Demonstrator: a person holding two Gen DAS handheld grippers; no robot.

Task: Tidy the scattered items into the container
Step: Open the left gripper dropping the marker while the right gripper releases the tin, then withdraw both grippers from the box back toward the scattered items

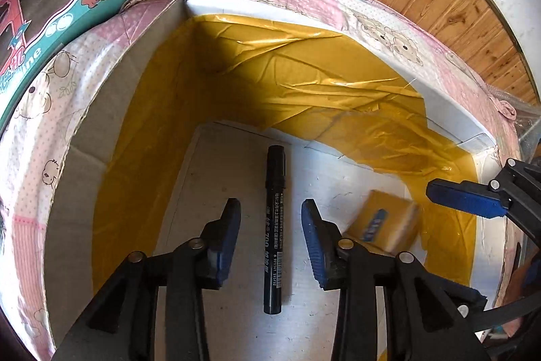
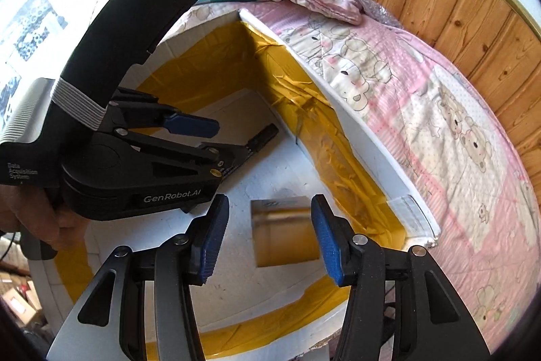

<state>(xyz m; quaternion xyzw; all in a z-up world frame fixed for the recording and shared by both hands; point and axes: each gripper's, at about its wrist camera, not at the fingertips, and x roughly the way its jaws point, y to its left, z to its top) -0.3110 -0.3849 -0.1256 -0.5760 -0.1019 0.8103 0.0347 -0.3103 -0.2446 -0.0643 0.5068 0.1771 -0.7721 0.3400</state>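
Both spread: left gripper straddles the black marker; right gripper frames a blurred yellow packet inside the yellow-taped foam box.

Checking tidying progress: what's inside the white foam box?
Inside the white foam box, a black marker pen and a yellow rectangular packet lie on its floor. The near corners are hidden by the claws.

Your views are bright with daylight, strongest on the box's white floor. The yellow tape lining throws glare, its left corner in shadow. Fisheye bends every edge. The small yellow packet is motion-blurred.
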